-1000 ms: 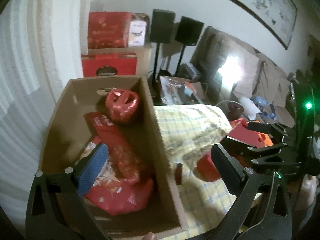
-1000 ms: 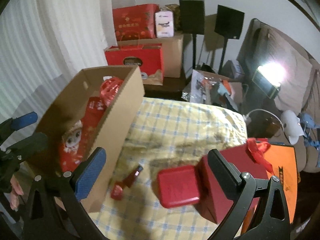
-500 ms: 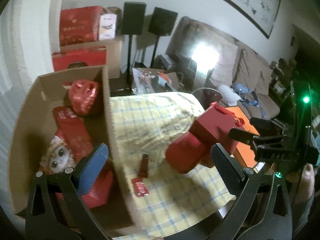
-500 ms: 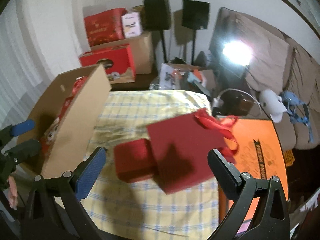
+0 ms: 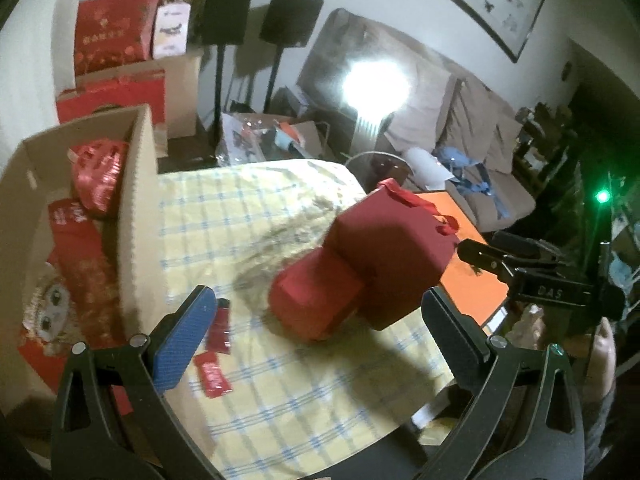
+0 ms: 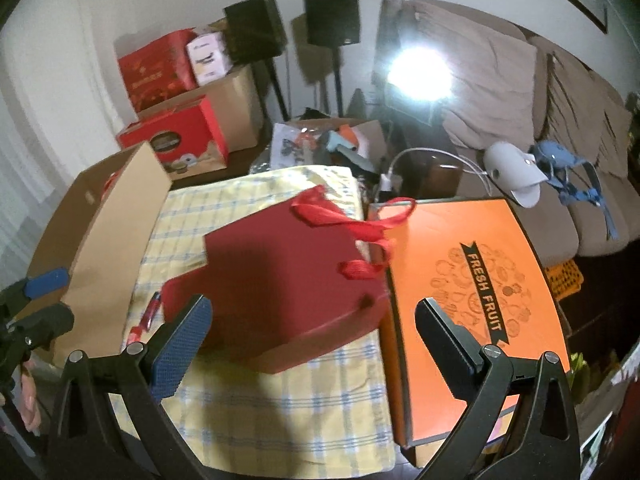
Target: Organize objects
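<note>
While both grippers hover above the yellow checked tablecloth (image 5: 256, 220), the left gripper (image 5: 316, 336) and the right gripper (image 6: 312, 344) each have their fingers spread wide apart, gripping nothing. Right of the open brown cardboard box (image 5: 136, 208) sits a dark red square gift box with red ribbon handles (image 6: 288, 272), a smaller rounded dark red box (image 5: 316, 296) touching its near side. Two small red packets (image 5: 214, 356) lie just beside the cardboard box's wall.
</note>
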### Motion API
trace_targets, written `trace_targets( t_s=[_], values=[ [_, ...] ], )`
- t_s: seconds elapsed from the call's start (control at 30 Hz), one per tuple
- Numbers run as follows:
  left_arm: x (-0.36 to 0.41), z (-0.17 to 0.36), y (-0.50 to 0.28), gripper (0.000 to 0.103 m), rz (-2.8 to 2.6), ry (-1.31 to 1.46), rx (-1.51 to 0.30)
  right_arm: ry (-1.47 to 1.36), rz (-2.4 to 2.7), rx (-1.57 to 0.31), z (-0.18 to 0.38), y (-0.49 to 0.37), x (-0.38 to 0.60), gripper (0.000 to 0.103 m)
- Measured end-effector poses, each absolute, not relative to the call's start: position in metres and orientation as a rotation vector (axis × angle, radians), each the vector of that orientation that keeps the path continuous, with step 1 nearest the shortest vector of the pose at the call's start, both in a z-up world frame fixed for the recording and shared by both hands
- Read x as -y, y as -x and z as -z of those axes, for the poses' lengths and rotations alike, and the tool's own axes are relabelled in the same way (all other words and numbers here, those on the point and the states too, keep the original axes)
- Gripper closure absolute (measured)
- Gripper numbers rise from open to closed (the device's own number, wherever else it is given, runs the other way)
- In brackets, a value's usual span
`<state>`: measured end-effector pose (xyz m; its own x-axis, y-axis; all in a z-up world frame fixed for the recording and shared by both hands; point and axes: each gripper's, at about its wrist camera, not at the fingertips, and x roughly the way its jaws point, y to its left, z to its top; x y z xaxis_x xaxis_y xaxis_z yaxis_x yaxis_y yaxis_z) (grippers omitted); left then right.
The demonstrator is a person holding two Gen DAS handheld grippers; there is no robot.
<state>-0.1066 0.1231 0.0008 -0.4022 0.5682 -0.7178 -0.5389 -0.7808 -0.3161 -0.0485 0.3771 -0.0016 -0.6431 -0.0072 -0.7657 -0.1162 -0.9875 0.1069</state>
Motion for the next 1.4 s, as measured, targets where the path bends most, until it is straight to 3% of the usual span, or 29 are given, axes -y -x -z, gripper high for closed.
trace_targets(
  t_s=[0.27,0.47,0.63,0.7,0.77,1.03,1.4],
  values=[
    [-0.156,0.012,0.113,0.001,-2.113,1.198,0.072,1.274,-2.751,-0.306,0.009,0.053,-0.409,0.005],
    [-0.182,0.025,0.118,0.003,-2.073,1.239,0.059,1.307,-2.755,-0.413,0.022,0.063,-0.426,0.023],
    [-0.2,0.036,0.12,0.014,-2.028,1.273,0.045,1.342,-2.764,-0.531,0.036,0.072,-0.436,0.042],
    [-0.207,0.04,0.12,0.025,-2.022,1.287,0.026,1.352,-2.767,-0.578,0.04,0.075,-0.44,0.045],
    [-0.212,0.045,0.12,0.03,-2.021,1.296,0.003,1.36,-2.773,-0.602,0.041,0.077,-0.442,0.046],
    [-0.221,0.054,0.118,0.038,-2.003,1.31,-0.006,1.381,-2.818,-0.602,0.04,0.081,-0.437,0.064],
    [-0.209,0.052,0.111,0.043,-2.022,1.29,-0.014,1.393,-2.866,-0.592,0.025,0.072,-0.421,0.064]
  ],
)
